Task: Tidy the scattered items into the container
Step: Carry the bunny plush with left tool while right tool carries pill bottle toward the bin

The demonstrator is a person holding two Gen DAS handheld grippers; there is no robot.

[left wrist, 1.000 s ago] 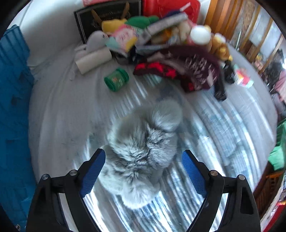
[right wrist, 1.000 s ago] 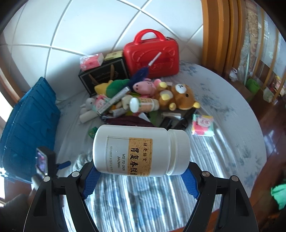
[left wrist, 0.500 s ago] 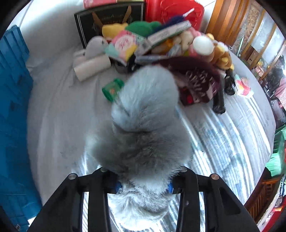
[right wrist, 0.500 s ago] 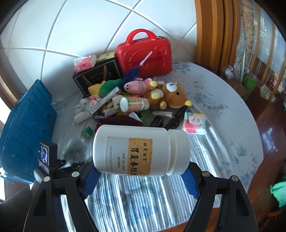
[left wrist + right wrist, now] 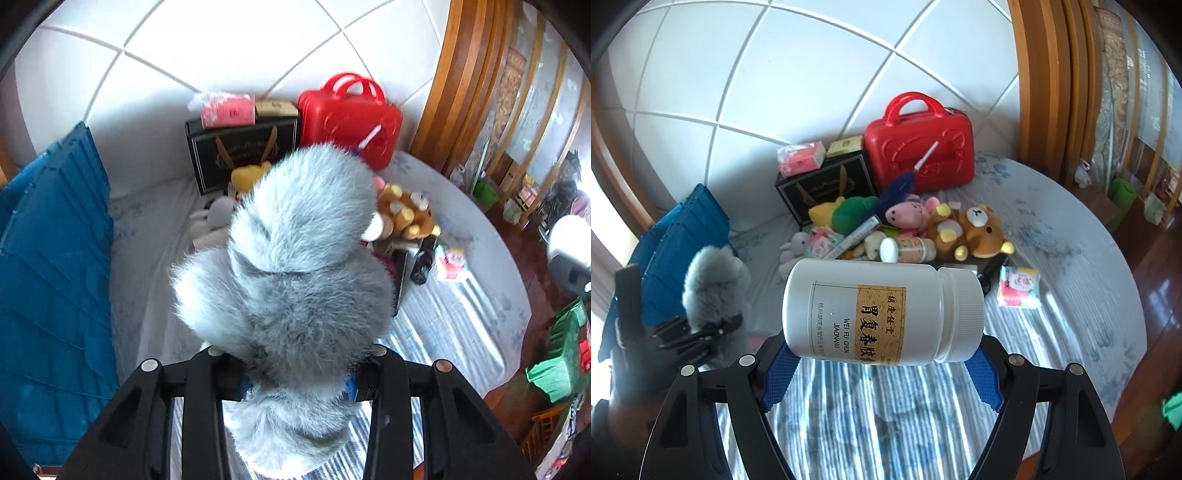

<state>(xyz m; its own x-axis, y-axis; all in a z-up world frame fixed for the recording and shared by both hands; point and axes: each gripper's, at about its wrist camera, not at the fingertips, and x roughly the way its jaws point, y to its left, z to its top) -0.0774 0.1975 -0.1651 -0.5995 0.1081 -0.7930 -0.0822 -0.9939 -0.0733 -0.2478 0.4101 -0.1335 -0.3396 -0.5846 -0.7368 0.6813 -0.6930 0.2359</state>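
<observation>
While your left gripper (image 5: 295, 387) is clamped nearly closed on the grey furry toy (image 5: 291, 266), its blue pads are almost buried in the fur, and the toy hangs clear of the bed (image 5: 461, 325). From the right wrist view you see that same toy (image 5: 714, 284) pinched up just in front of the blue crate (image 5: 690, 229), which stands at the left edge of the bed.

Your right gripper (image 5: 882, 373) stands fairly wide, its blue pads pressed against the two ends of a white pill bottle (image 5: 882, 314) held sideways, cap to the right. Its tan label reads "WEI FU CHUN JIAONANG" beside Chinese characters; the smaller print is too fine to read.

Behind it, the scattered pile (image 5: 894, 232) lies before a red case (image 5: 919, 155) and a black box (image 5: 827, 188).
</observation>
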